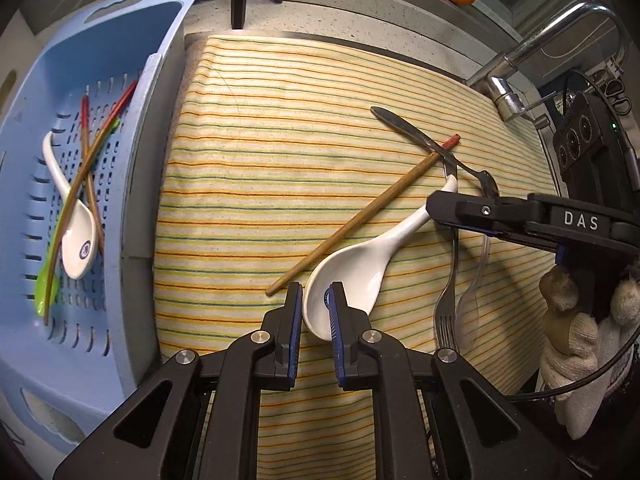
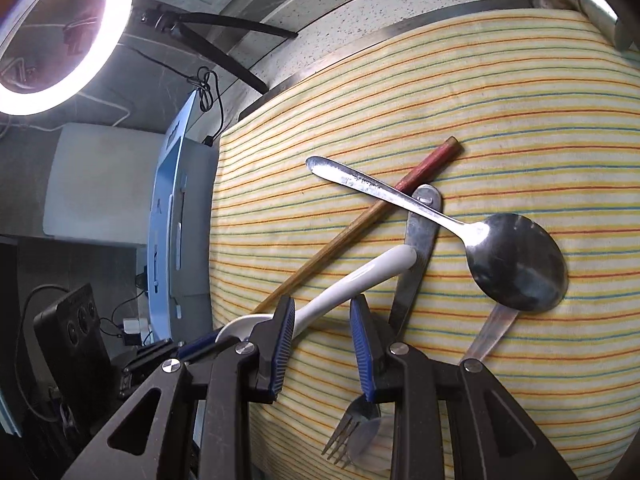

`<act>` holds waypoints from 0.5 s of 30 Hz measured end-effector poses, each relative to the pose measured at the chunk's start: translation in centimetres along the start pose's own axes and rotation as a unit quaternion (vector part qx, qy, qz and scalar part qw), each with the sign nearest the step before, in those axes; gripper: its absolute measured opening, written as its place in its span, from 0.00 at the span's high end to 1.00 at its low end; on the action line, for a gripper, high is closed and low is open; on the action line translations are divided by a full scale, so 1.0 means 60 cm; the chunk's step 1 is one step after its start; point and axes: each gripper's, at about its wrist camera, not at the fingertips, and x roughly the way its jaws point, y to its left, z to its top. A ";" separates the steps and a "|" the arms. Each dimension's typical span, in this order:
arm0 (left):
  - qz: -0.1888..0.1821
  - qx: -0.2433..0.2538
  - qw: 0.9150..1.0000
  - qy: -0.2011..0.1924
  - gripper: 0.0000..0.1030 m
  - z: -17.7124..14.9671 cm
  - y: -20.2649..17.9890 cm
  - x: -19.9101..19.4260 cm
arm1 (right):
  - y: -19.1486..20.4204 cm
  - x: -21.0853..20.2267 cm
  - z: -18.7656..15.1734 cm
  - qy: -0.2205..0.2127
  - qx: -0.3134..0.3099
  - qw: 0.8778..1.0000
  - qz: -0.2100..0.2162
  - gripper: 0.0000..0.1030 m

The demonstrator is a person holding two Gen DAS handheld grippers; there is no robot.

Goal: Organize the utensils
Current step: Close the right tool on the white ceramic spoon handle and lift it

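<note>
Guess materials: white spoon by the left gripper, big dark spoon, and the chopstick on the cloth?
White spoon: likely glazed ceramic; opaque, thick-walled, glossy highlights, though melamine is possible.
Big spoon: metal, probably stainless steel; polished, mirror-like dark reflections in the bowl.
Chopstick: looks like wood or bamboo; matte brown shaft with a red-coated end.

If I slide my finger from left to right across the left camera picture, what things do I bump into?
Blue basket → white spoon in the basket → striped cloth → big white spoon → fork → right gripper → gloved hand.
</note>
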 end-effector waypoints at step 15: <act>-0.023 -0.024 0.999 -0.025 0.94 -0.021 0.011 -0.009 | 0.013 0.002 0.007 -0.007 0.002 1.000 0.007 0.89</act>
